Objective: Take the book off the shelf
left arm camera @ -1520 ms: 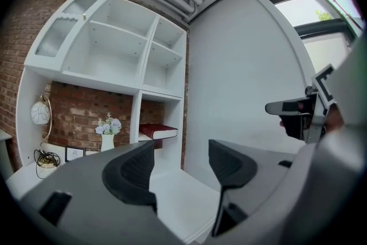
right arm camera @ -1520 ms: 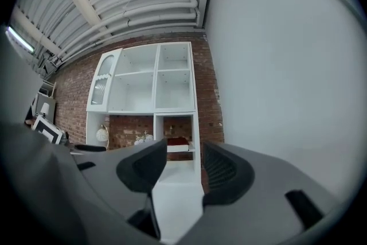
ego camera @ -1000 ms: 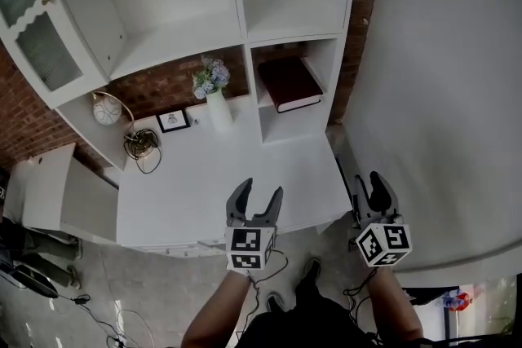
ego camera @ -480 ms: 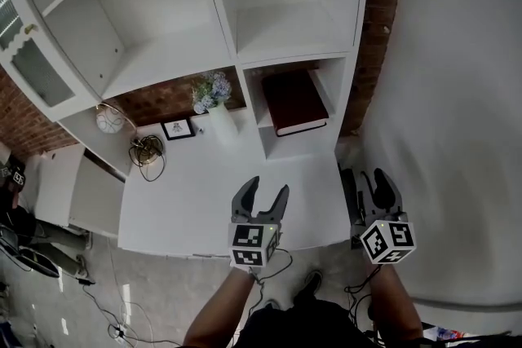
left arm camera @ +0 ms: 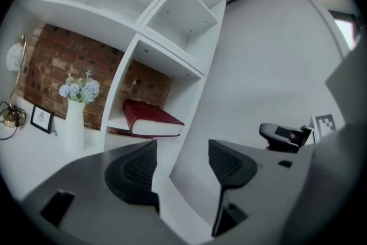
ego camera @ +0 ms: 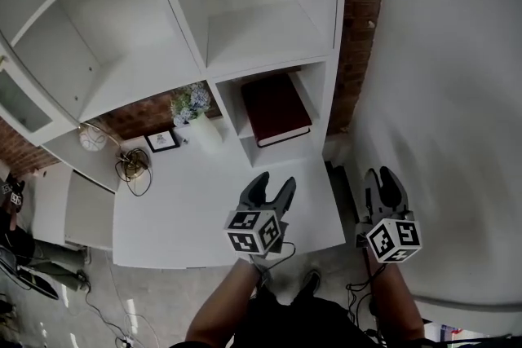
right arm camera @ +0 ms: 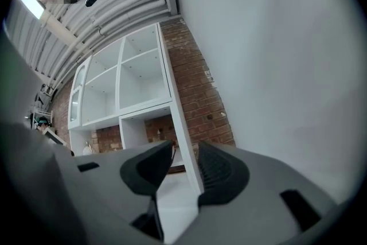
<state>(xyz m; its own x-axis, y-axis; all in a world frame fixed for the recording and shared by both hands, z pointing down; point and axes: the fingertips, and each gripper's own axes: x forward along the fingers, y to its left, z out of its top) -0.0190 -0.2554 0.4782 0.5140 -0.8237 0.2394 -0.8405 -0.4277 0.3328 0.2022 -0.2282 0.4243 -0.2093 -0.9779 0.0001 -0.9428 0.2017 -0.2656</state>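
A dark red book point(ego camera: 276, 108) lies flat in the lower right cubby of the white shelf unit point(ego camera: 325, 106); the left gripper view shows the book point(left arm camera: 150, 117) ahead and slightly left of the jaws. My left gripper point(ego camera: 272, 185) hovers over the white desk point(ego camera: 188, 216), short of the cubby, open with nothing between its fingers. My right gripper point(ego camera: 382, 177) hangs off the desk's right edge, beside the wall. Its jaws have just been closing; a narrow gap remains and nothing is in it. The right gripper point(left arm camera: 284, 136) also shows in the left gripper view.
A white vase with pale flowers point(ego camera: 196, 122) stands on the desk left of the cubby. A small framed picture point(ego camera: 163, 141), a gold wire object point(ego camera: 130, 167) and a round lamp point(ego camera: 92, 138) lie further left. A plain white wall point(ego camera: 440, 94) runs along the right.
Both grippers have moved forward toward the shelf, which now looms larger. The left gripper has rolled slightly. The right jaws stand narrower than before.
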